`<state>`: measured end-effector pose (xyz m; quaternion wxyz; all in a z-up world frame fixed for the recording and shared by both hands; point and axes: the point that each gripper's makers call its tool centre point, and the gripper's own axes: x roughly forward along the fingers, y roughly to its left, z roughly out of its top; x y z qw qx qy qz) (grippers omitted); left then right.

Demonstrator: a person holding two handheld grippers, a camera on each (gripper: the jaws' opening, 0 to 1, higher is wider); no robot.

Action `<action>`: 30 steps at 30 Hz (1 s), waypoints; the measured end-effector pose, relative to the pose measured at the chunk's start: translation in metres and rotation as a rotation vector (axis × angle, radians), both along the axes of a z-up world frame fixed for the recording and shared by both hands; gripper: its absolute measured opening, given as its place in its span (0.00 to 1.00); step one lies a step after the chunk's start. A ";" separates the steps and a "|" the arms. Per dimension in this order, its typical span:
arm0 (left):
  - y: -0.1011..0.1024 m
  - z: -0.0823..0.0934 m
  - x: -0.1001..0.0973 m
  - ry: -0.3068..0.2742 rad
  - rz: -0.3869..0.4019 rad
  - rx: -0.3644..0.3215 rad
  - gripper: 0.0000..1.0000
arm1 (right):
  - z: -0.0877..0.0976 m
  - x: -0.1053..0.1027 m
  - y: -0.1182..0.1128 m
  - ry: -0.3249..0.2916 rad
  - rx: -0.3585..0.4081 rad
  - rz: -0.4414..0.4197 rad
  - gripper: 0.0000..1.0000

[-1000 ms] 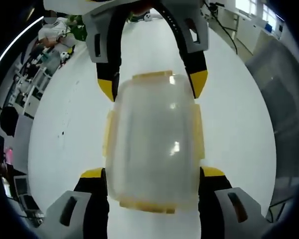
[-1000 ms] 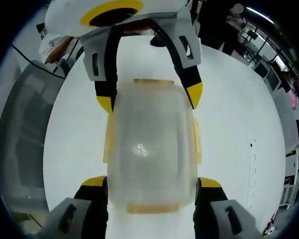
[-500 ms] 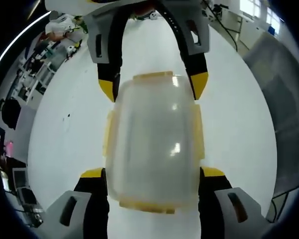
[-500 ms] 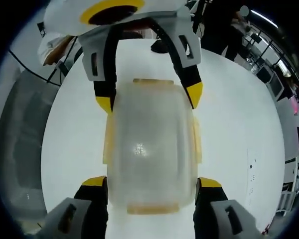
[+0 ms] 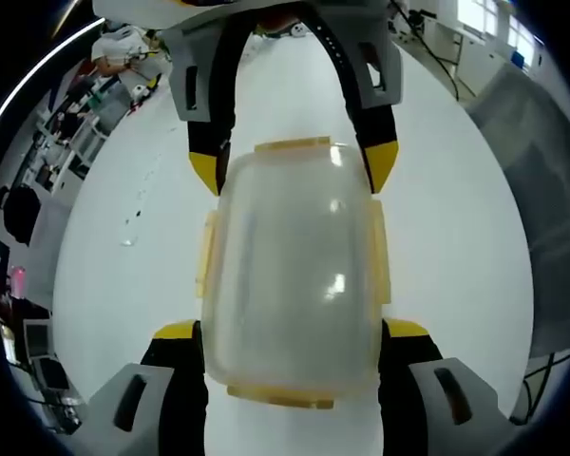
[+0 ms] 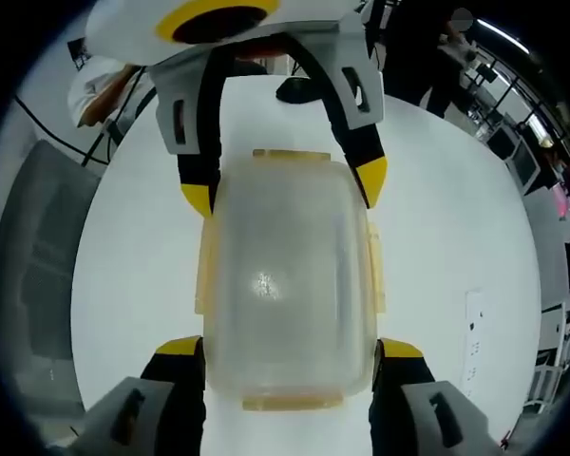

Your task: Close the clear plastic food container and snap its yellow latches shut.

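Both tongs are on the box at once. In the left gripper view, the left tongs [image 5: 290, 332] clamp the clear plastic box [image 5: 290, 275] from either side, yellow tips pressed against its long walls at the near end. At the far end the right tongs [image 5: 294, 171] come in from the top of the view, their yellow tips tight on the two far corners.

In the right gripper view, the right tongs [image 6: 290, 347] pinch the box [image 6: 287, 285] between their tips, while the left tongs [image 6: 283, 190] grip the far corners from above.

The lid sits on the box. The yellow latches [image 5: 283, 144] at both short ends and along both long sides lie flat against the walls. Under it all is a white table [image 5: 456, 247], and the box sits squarely between the two pairs of tongs.
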<state>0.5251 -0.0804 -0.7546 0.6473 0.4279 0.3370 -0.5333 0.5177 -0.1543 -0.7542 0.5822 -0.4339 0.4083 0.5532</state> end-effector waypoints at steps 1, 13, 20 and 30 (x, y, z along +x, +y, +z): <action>0.000 0.000 0.001 0.000 0.001 0.000 0.71 | 0.000 0.001 0.000 0.000 -0.001 0.002 0.70; 0.000 0.000 0.020 0.000 0.004 -0.008 0.72 | 0.000 0.020 0.000 -0.008 0.004 -0.001 0.70; 0.000 0.001 0.025 0.001 0.009 -0.009 0.71 | -0.001 0.026 0.001 -0.010 -0.002 0.001 0.70; 0.000 0.000 0.023 0.000 -0.002 -0.004 0.73 | 0.000 0.026 0.001 -0.017 0.005 -0.003 0.71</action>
